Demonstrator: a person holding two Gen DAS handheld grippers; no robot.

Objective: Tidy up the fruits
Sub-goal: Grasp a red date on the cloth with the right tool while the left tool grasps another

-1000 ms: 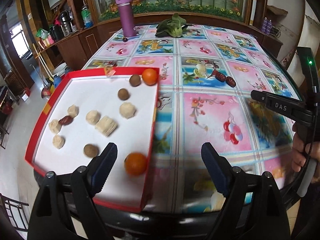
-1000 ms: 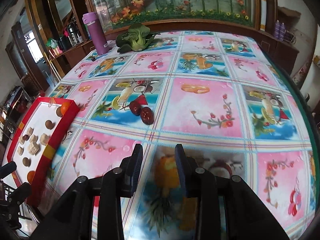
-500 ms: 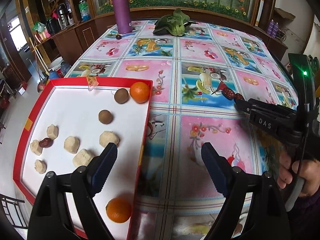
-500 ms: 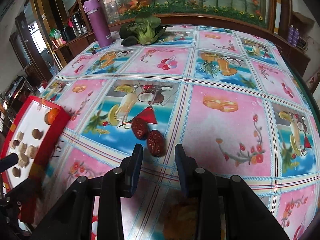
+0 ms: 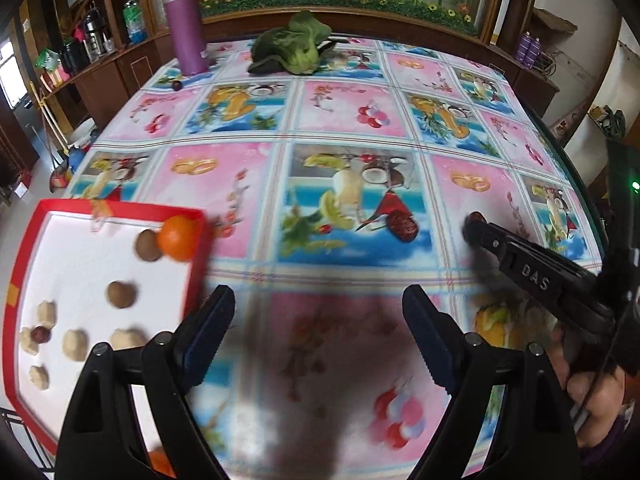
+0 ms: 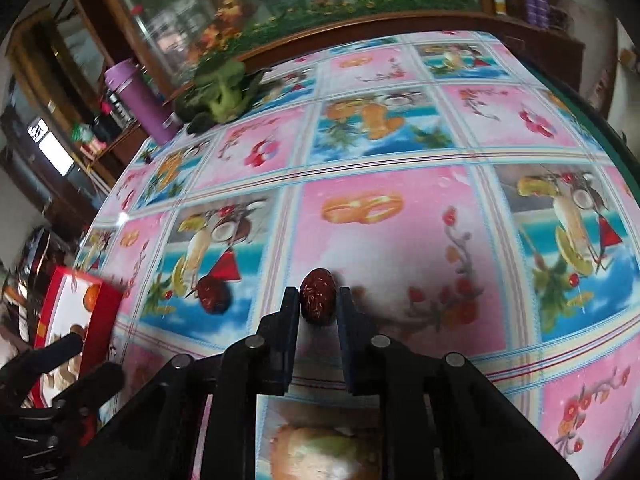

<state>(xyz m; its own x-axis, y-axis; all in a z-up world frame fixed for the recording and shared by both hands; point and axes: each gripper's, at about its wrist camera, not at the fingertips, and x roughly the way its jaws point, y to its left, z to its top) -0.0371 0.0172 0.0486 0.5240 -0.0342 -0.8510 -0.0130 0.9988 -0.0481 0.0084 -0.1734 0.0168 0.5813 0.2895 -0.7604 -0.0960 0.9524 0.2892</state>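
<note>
A dark red date [image 6: 318, 296] sits between the fingers of my right gripper [image 6: 319, 305], which is shut on it just above the fruit-print tablecloth. A second date [image 6: 212, 295] lies to its left on the cloth, also visible in the left wrist view as the date [image 5: 402, 224]. My left gripper [image 5: 318, 334] hangs open over the cloth with nothing between its fingers. To its left lies the red tray [image 5: 120, 210] holding an orange [image 5: 180, 238], brown round fruits [image 5: 121, 294], pale lumps and one date [image 5: 40, 334]. The right gripper [image 5: 474, 226] reaches in from the right.
A purple flask [image 5: 186, 20] and a green leafy vegetable [image 5: 292, 46] stand at the table's far end. A small dark fruit [image 5: 176, 86] lies by the flask. The table's dark edge [image 5: 576, 184] curves along the right. A hand [image 5: 588, 396] holds the right gripper.
The right gripper moved forward to the two dates and shut on the right-hand one. The left gripper moved forward and right, so the tray slid to the left of its view.
</note>
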